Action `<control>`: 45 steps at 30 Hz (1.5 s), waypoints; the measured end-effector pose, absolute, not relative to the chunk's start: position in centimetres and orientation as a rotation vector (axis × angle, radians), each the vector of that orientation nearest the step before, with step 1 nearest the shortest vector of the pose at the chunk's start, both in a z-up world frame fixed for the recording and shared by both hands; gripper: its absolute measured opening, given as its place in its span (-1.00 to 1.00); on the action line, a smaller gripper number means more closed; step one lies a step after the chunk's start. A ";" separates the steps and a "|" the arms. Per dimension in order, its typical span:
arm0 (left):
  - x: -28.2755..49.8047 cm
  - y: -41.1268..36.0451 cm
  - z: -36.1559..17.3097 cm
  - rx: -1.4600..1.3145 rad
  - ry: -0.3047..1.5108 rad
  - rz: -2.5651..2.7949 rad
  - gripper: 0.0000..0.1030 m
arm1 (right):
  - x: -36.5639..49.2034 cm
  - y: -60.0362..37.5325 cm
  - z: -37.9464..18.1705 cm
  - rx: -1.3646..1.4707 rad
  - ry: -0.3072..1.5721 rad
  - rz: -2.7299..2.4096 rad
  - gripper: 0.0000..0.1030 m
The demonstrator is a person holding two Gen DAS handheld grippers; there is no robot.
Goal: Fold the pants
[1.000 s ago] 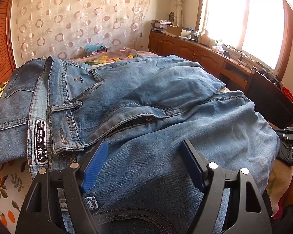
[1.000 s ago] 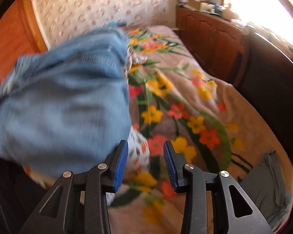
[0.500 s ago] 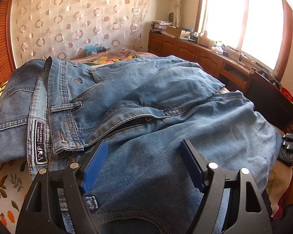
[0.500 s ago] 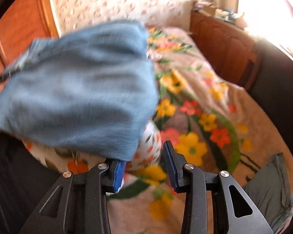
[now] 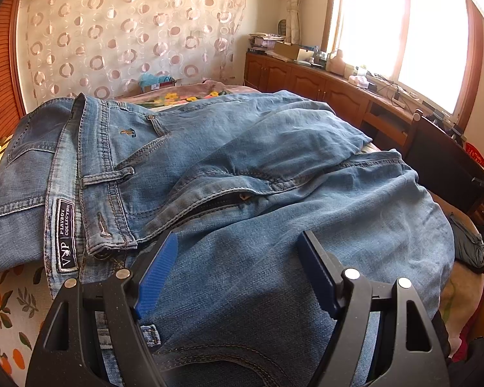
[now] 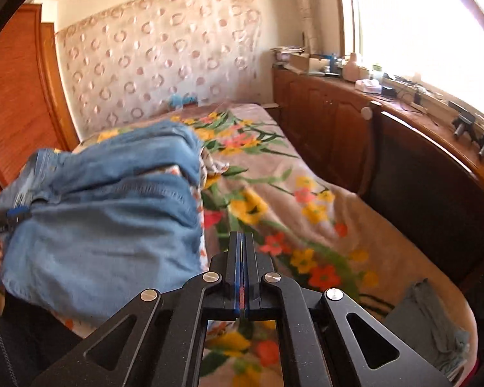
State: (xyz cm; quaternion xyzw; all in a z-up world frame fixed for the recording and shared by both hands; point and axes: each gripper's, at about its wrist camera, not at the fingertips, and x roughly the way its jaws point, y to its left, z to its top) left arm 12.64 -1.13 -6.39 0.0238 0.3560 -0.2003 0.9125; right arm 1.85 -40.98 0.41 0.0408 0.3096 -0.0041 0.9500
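Jeans [image 5: 235, 174] are lying bunched on the bed [image 6: 355, 225], piled at its near-left corner; in the right wrist view the denim's lower fold is hanging over the bed's near edge. Waistband with the label patch [image 5: 65, 235] is sitting toward the left edge, fly facing up, one leg folded across the top.

Right half of the bed is showing only the floral blanket [image 6: 274, 200], running up to the dark footboard [image 6: 435, 213] along the right edge. A grey-green cloth [image 6: 435, 319] is lying at the near-right corner. Wooden cabinets [image 6: 322, 122] are running along the far right side under the window.

Left gripper [image 5: 238, 271] is hovering low over the jeans just beside the waistband, angled slightly down along the leg, jaws spread wide, nothing between them. Cannot tell whether the pads [image 5: 158, 271] are touching the denim.

Right gripper [image 6: 242, 258] is sitting over the blanket just beside the jeans' right edge, pointing up the bed, jaws fully closed pad to pad, holding nothing.
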 end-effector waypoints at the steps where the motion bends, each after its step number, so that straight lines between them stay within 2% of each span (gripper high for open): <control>1: 12.6 -1.1 -6.4 0.048 0.733 -0.413 0.50 | 1.9 -40.6 0.2 0.073 0.645 0.005 -1.00; 4: 12.6 -1.2 -6.4 0.048 0.733 -0.412 0.50 | 2.3 -40.0 -1.0 0.041 0.710 0.053 -0.87; 8: 12.6 -1.2 -6.4 0.048 0.733 -0.413 0.50 | 3.6 -40.2 -1.4 0.025 0.746 0.081 -0.80; 13: 12.6 -1.2 -6.4 0.050 0.733 -0.411 0.50 | 4.8 -38.8 -0.9 0.039 0.712 0.101 -0.54; 17: 12.5 -1.1 -6.5 0.047 0.738 -0.412 0.50 | 7.2 -38.2 -1.3 0.036 0.661 0.123 -0.42; 21: 12.7 -0.9 -6.4 0.040 0.748 -0.414 0.50 | 10.6 -37.7 -1.4 0.037 0.615 0.142 -0.18; 25: 12.7 -0.6 -6.2 0.033 0.755 -0.409 0.50 | 15.2 -36.9 -1.9 -0.003 0.624 0.165 -0.14; 34: 14.5 1.0 -4.2 0.051 0.753 -0.338 0.50 | 26.5 -34.0 -3.9 -0.089 0.746 0.245 -0.14; 42: 18.1 2.6 -5.4 0.040 0.759 -0.282 0.50 | 29.7 -32.6 -3.7 -0.139 0.781 0.259 -0.14; 45: 19.1 3.4 -6.4 -0.011 0.812 -0.290 0.50 | 29.8 -32.6 -3.3 -0.142 0.745 0.225 -0.95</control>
